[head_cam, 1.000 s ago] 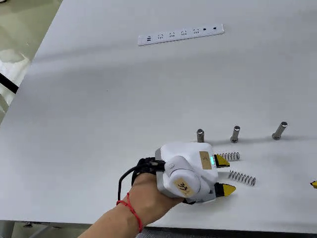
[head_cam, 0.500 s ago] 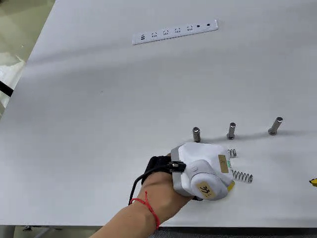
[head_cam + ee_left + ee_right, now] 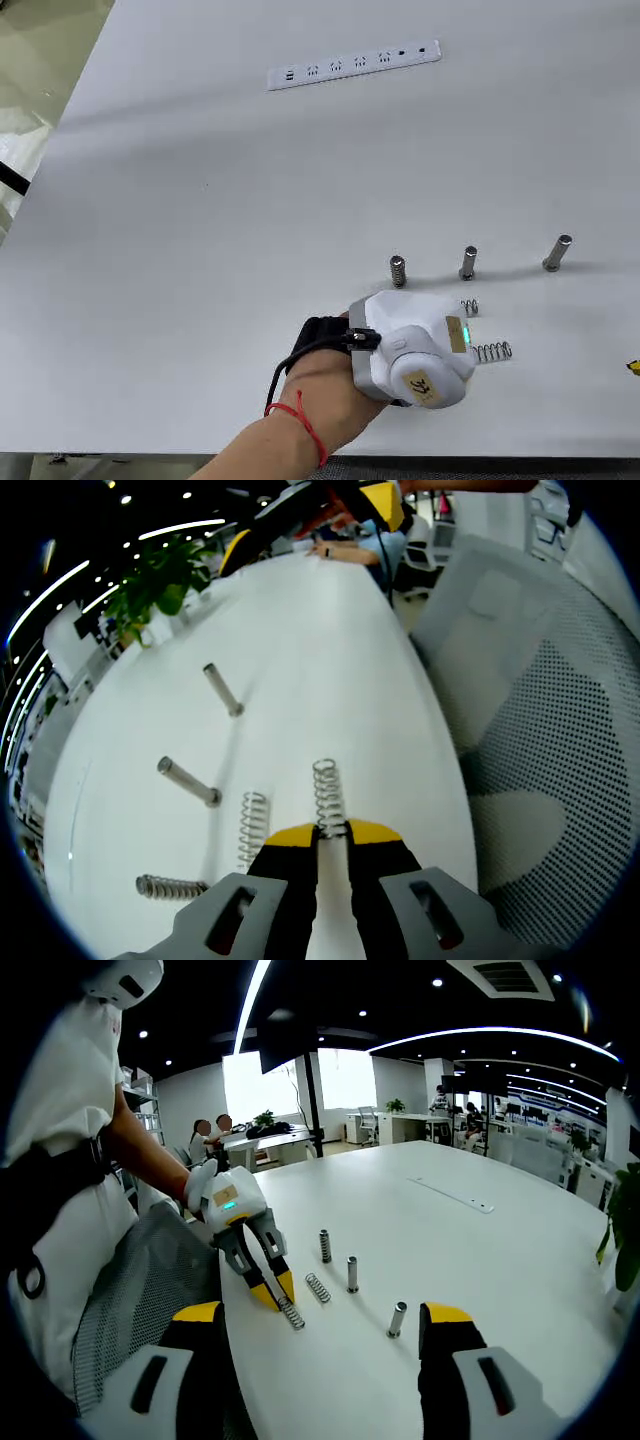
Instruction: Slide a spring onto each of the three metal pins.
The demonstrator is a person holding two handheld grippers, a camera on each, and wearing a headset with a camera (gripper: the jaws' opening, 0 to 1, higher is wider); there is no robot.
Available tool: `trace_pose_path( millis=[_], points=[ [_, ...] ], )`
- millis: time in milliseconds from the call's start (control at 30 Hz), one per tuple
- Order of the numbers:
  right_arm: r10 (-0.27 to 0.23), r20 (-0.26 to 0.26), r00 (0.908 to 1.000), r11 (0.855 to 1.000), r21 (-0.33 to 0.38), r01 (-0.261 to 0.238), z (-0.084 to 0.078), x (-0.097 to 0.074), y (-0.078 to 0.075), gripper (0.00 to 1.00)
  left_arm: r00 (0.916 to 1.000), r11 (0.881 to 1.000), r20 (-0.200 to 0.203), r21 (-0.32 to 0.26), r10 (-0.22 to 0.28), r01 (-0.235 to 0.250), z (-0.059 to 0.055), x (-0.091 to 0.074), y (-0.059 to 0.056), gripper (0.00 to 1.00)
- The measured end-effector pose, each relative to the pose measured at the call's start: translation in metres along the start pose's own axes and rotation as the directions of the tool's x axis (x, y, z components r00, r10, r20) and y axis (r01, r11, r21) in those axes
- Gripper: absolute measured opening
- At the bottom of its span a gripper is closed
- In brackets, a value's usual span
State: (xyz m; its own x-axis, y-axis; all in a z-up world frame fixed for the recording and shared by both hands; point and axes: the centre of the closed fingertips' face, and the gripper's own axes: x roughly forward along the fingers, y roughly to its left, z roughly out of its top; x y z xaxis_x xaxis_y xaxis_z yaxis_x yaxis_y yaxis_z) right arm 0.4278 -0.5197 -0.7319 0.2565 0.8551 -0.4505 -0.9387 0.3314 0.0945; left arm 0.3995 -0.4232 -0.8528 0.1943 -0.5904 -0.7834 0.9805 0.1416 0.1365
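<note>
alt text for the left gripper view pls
The left tool grips the near end of a spring lying on a white table. A second spring lies just left of it. Farther left are two bare pins and a third pin already wearing a spring.

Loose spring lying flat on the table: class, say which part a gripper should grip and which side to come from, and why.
Probably one end of the loose spring, from above, jaws closing across the coils. It lies flat on the table, so the top is bare, and the free end can go over a bare pin.
</note>
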Motion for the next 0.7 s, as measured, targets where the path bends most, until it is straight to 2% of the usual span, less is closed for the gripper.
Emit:
trace_pose_path(
  millis=[167,500,700],
  points=[
    [0.002,-0.001,1.0,1.0,0.007,-0.002,-0.002,0.001,0.002,0.8,1.0,1.0,-0.001,-0.009,-0.005,0.005,-0.001,-0.001,-0.002,0.11],
    [0.002,-0.021,0.9998,1.0,0.01,-0.002,-0.012,-0.002,0.0,0.82,0.9997,0.999,0.025,-0.035,-0.005,0.006,0.002,-0.006,-0.005,0.1],
    [0.001,-0.018,0.9998,1.0,0.009,-0.001,-0.008,-0.002,0.002,0.82,0.9969,0.998,0.078,-0.064,0.006,-0.001,0.013,-0.015,-0.004,0.1]
  ],
)
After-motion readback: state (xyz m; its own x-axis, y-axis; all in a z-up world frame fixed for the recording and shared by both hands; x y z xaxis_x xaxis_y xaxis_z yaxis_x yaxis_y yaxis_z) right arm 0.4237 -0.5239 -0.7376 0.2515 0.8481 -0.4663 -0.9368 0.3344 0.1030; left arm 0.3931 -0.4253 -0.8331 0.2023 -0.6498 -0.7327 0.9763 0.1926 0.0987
